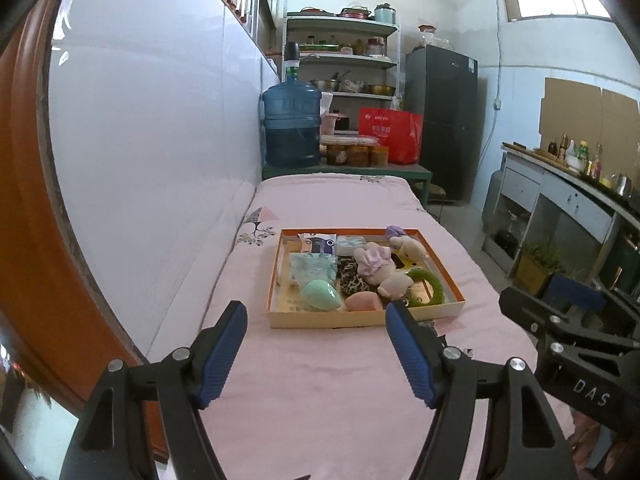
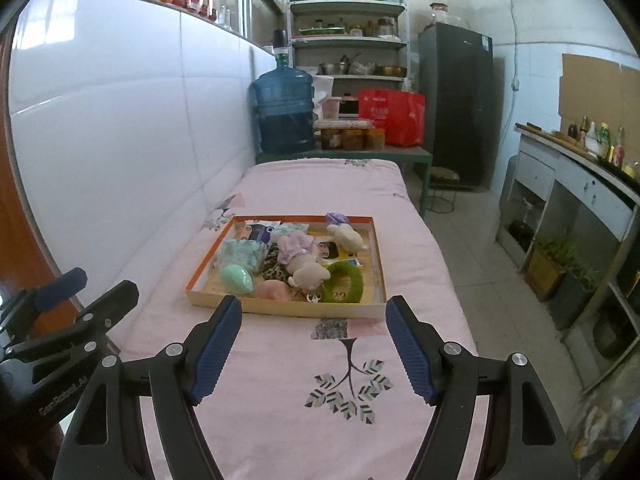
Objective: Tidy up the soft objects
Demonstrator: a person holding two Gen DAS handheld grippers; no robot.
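A shallow orange-rimmed box (image 1: 444,268) (image 2: 378,256) sits on the pink bedspread and holds several soft things: a mint green sponge (image 1: 322,295) (image 2: 237,279), a pink sponge (image 1: 362,303) (image 2: 273,291), a leopard-print scrunchie (image 1: 351,277), a plush toy (image 1: 386,274) (image 2: 308,268), a green ring (image 1: 432,285) (image 2: 344,282) and packets (image 1: 312,268). My left gripper (image 1: 316,316) is open and empty, just short of the box's near edge. My right gripper (image 2: 314,312) is open and empty, also at the near edge.
The bed (image 2: 328,380) runs along a white tiled wall (image 1: 160,140) on the left. Beyond it stand a blue water jug (image 1: 291,128), a red bag (image 1: 394,134), shelves and a dark fridge (image 1: 444,120). A counter (image 2: 580,176) lines the right side.
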